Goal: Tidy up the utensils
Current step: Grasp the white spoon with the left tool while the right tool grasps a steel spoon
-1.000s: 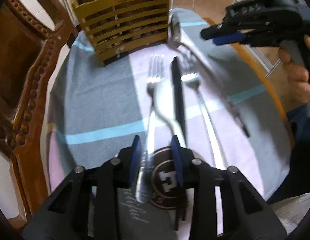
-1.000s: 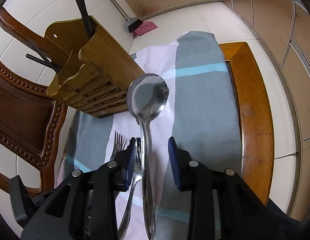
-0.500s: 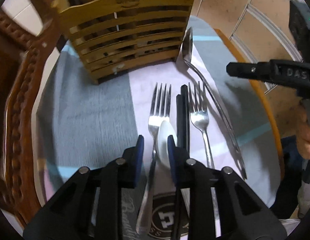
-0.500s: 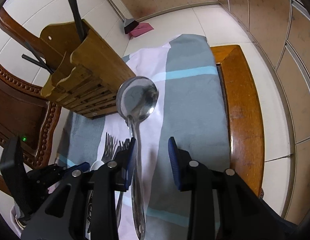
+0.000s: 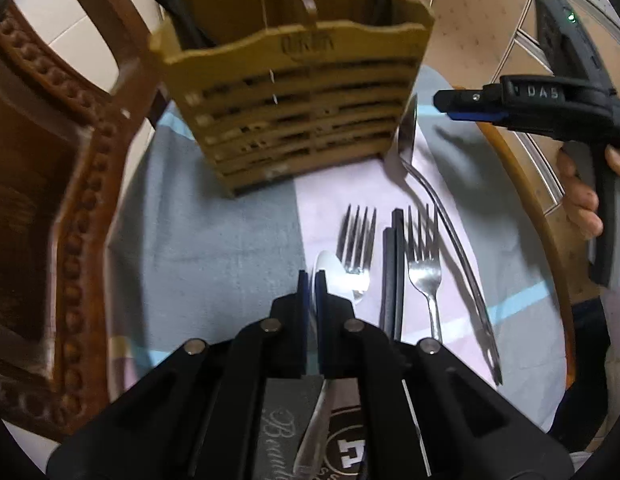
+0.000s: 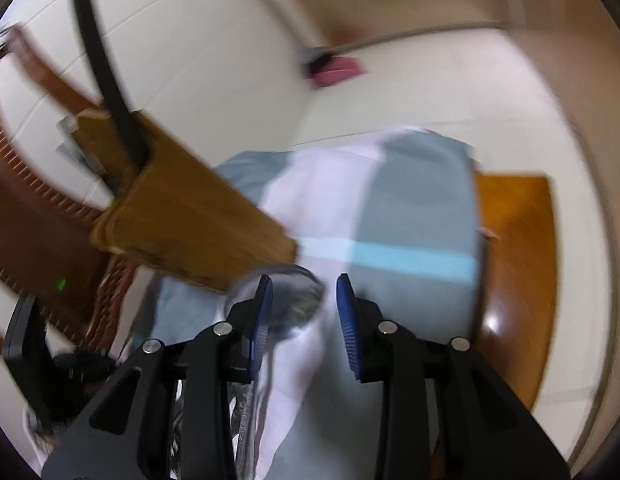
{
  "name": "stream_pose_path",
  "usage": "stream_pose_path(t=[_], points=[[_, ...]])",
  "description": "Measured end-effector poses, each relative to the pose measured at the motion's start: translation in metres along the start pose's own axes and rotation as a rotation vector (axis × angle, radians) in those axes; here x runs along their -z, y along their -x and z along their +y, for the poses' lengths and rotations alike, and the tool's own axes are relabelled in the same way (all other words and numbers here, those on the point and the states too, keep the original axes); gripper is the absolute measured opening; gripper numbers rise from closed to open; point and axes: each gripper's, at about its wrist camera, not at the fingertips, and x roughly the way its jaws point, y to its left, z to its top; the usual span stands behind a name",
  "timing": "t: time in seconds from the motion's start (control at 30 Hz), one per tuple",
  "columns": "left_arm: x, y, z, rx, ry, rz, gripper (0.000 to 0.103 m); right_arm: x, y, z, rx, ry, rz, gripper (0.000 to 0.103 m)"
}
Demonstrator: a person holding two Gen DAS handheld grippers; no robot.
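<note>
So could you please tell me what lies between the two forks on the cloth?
In the left wrist view, a pair of black chopsticks lies between the left fork and the right fork, roughly parallel to both.

Black gripper, blue pads

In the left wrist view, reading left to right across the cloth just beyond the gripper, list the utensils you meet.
small spoon → first fork → black chopsticks → second fork → long ladle
</note>
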Motion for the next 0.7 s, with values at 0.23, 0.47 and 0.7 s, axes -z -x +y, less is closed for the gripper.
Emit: stream_pose_path(t=[0.23,0.47,0.7], points=[[-0.002,0.007,-0.001,-0.024,-0.003,-0.003,0.004,-0.016,-0.020,-0.011,-0.086,0.240,0.074,0.033],[-0.011,-0.002,-0.004,-0.032,-0.020,-0.004,0.004,-0.019,-0.041,-0.010,-0.240,0.346,0.106,0.032],[-0.020,0.001,0.004,-0.030,-0.002,-0.021,0.004,-0.016,-0.032,-0.018,-0.265,0.338,0.106,0.010]])
